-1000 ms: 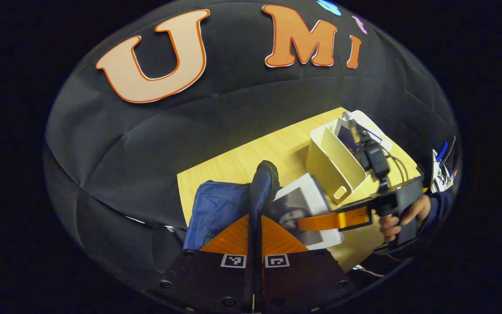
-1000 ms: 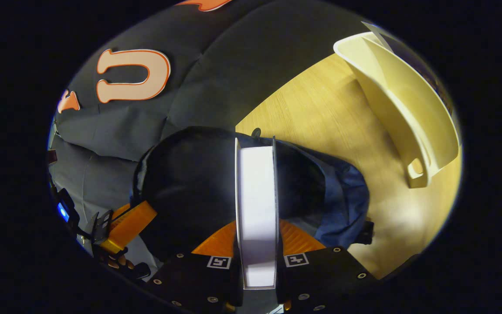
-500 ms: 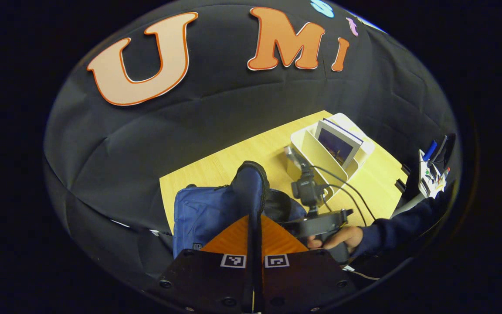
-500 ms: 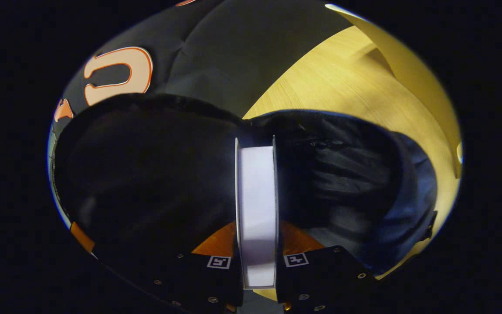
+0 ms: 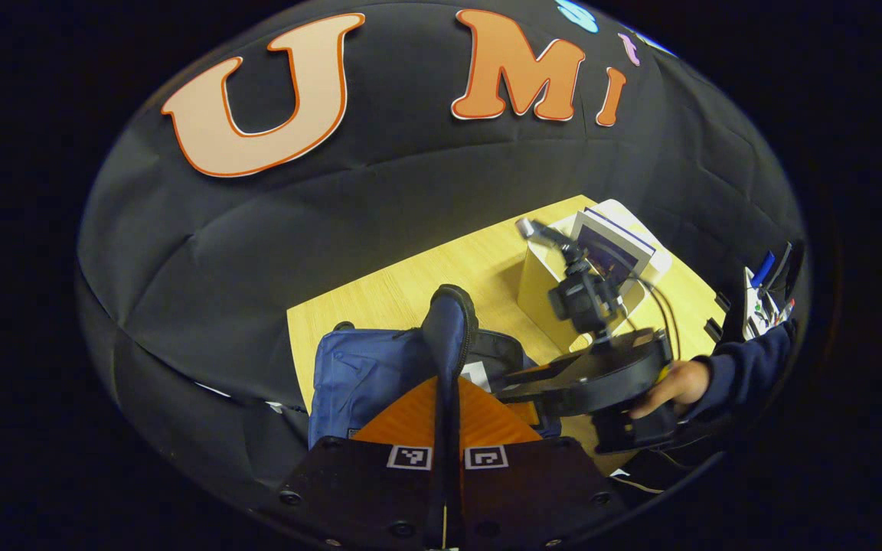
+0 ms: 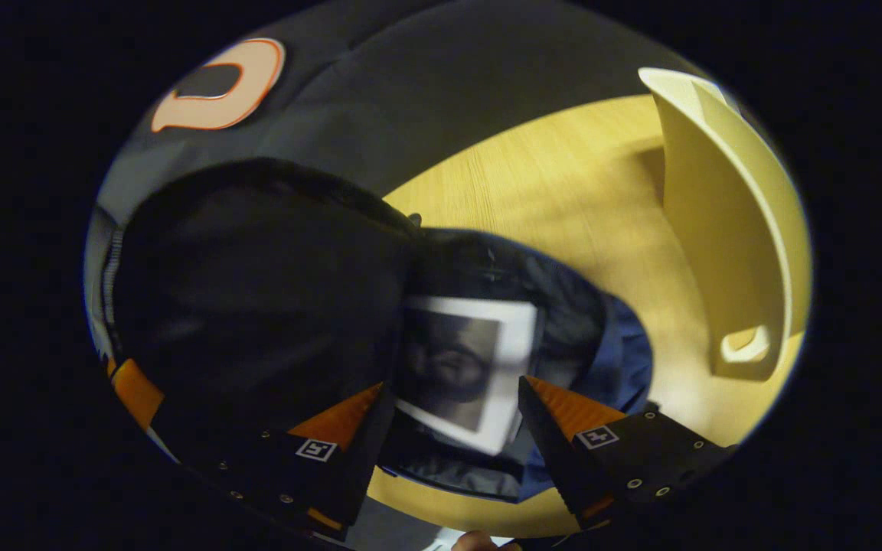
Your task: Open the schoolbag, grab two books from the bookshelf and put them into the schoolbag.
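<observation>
Left gripper (image 5: 447, 337), at the bottom centre of the left gripper view, had its fingers pressed together on the raised flap (image 5: 450, 321) of the blue schoolbag (image 5: 368, 375), holding the flap upright above the bag's body. The bag lay on the wooden table (image 5: 410, 283), low and centre-left in that frame.

Right gripper (image 6: 449, 398), low in the right gripper view, stood spread wide with nothing between its fingers. Between and just beyond them lay a book (image 6: 464, 367) with a white border and a dark picture on its cover, resting inside the open mouth of the schoolbag (image 6: 617, 360). The dark inner face of the lifted flap (image 6: 257, 283) covered the left half of that frame.

In the left gripper view, the right gripper (image 5: 521, 379) appeared at right of centre, its fingers reaching toward the bag's opening, a hand (image 5: 674, 383) in a dark sleeve (image 5: 747, 367) gripping its handle.

The cream bookshelf (image 5: 544, 295) stood on the table at centre right of that view, beyond the bag and apart from it, with a book (image 5: 613, 249) upright in it. In the right gripper view the bookshelf (image 6: 724, 252) sat along the right edge.
</observation>
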A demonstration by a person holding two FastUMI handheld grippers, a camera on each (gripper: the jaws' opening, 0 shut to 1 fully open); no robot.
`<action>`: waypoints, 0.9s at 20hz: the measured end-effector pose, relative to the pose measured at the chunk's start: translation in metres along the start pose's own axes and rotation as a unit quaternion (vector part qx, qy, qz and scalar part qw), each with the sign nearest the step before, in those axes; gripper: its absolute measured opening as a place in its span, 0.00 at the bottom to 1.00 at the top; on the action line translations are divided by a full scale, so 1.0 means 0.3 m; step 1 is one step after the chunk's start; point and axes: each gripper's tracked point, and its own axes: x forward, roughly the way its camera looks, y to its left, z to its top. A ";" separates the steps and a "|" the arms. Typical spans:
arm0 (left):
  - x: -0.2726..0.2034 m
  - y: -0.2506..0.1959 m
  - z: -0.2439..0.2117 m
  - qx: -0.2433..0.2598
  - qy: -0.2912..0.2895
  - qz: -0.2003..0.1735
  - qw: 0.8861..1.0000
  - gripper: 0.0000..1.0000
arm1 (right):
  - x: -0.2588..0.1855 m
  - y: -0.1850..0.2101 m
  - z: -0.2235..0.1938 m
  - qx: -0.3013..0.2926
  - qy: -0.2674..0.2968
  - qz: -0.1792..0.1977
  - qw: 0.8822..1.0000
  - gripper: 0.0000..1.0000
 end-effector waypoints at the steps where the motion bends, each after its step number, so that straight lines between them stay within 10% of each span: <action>1: 0.004 -0.002 -0.001 0.000 -0.001 -0.001 1.000 0.01 | -0.054 -0.016 0.029 -0.017 -0.007 -0.010 1.000 0.97; 18: 0.028 -0.026 -0.024 -0.008 -0.007 -0.003 1.000 0.02 | -0.751 -0.551 0.501 -0.168 -0.067 -0.258 0.949 0.97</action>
